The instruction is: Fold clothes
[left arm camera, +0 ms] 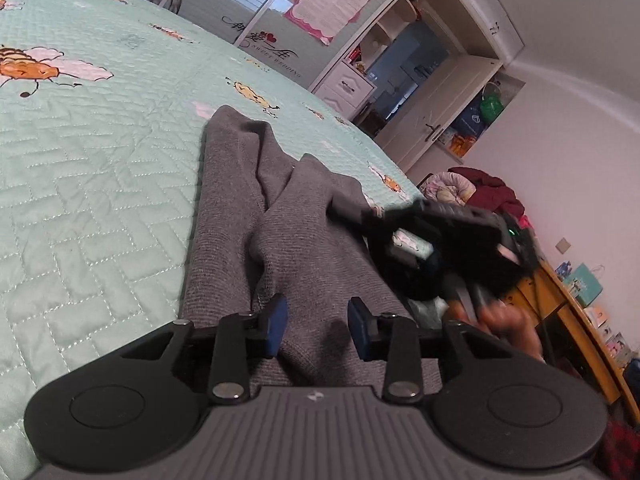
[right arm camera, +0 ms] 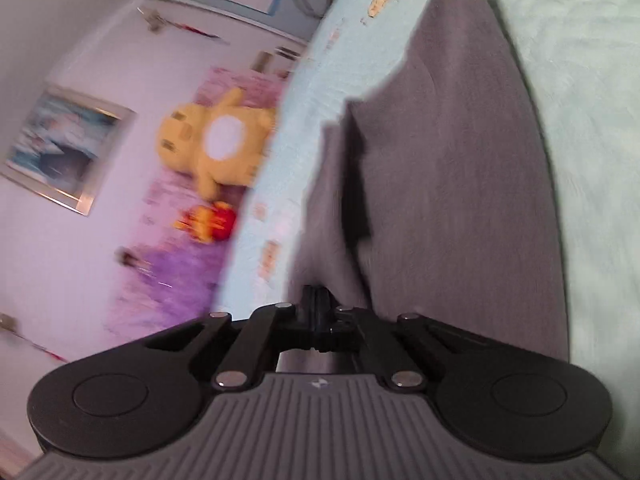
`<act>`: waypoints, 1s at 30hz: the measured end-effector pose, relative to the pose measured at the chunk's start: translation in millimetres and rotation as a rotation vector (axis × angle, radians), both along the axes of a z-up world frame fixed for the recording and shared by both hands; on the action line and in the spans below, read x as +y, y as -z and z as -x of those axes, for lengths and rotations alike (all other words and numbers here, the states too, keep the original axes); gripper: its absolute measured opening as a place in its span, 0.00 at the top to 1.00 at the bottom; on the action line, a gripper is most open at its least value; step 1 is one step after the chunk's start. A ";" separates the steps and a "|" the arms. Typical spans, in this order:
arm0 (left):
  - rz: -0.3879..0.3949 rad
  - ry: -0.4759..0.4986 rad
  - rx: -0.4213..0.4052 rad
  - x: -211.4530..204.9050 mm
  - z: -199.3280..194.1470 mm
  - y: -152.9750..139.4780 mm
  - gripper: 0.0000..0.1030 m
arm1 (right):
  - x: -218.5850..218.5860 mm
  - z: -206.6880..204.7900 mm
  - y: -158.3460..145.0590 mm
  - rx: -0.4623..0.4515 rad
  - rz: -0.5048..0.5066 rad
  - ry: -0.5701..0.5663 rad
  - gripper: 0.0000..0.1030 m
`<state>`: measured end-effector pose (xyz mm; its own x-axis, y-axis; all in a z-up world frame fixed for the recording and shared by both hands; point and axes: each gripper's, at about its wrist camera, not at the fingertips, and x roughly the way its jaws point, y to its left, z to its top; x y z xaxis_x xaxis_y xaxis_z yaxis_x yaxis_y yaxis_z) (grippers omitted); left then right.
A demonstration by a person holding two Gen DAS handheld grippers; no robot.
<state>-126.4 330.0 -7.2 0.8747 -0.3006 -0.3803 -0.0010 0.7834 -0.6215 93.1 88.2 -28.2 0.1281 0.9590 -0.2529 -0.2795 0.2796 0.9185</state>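
A grey knit garment [left arm camera: 288, 220] lies crumpled lengthwise on the mint quilted bed [left arm camera: 100, 160]. My left gripper [left arm camera: 318, 326] stands open at its near end, with grey cloth lying in the gap between the blue pads [left arm camera: 276, 320]. My right gripper [left arm camera: 352, 208] comes in from the right, blurred, at the garment's right edge. In the right wrist view that gripper [right arm camera: 320, 312] is shut, and a fold of the grey garment [right arm camera: 460, 160] rises into its fingertips. The rest of the cloth stretches away over the bed [right arm camera: 592, 120].
The bed's edge runs along the right in the left wrist view, with a hand [left arm camera: 508, 328], a wooden desk [left arm camera: 560, 300], a pile of clothes [left arm camera: 480, 188] and a white wardrobe [left arm camera: 400, 80] beyond it. A yellow plush toy [right arm camera: 220, 140] and a framed picture [right arm camera: 64, 148] show past the bed.
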 end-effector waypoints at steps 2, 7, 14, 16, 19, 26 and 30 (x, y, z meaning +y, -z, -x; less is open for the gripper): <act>0.025 0.001 -0.002 2.7 -0.7 3.2 0.63 | -5.7 -21.9 0.7 -0.007 0.019 0.080 1.00; 0.016 0.001 -0.003 0.1 -1.6 3.7 0.63 | -20.1 -74.8 9.9 0.023 0.034 0.265 1.00; -0.004 -0.001 -0.004 -2.9 -0.6 -0.7 0.62 | -43.5 -64.5 1.4 -0.027 -0.142 0.394 0.62; -0.018 0.007 0.001 -4.8 -1.3 -5.6 0.61 | -55.4 -44.8 1.8 -0.043 -0.222 0.427 0.57; -0.021 0.044 -0.007 -7.7 0.3 -20.3 0.61 | -70.8 -41.4 23.5 -0.002 -0.183 0.482 0.64; -0.085 0.063 -0.104 -7.5 -29.7 -70.9 0.52 | -52.0 -50.3 2.9 -0.161 -0.011 0.420 0.73; -0.182 0.047 0.028 -2.5 -91.8 -52.9 0.51 | -45.8 -62.7 11.2 -0.168 0.092 0.411 0.68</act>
<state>-34.6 327.5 45.7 0.8496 -0.2645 -0.4563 0.0226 0.8826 -0.4695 155.8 42.4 -39.3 0.5402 0.7944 -0.2776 -0.2708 0.4765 0.8364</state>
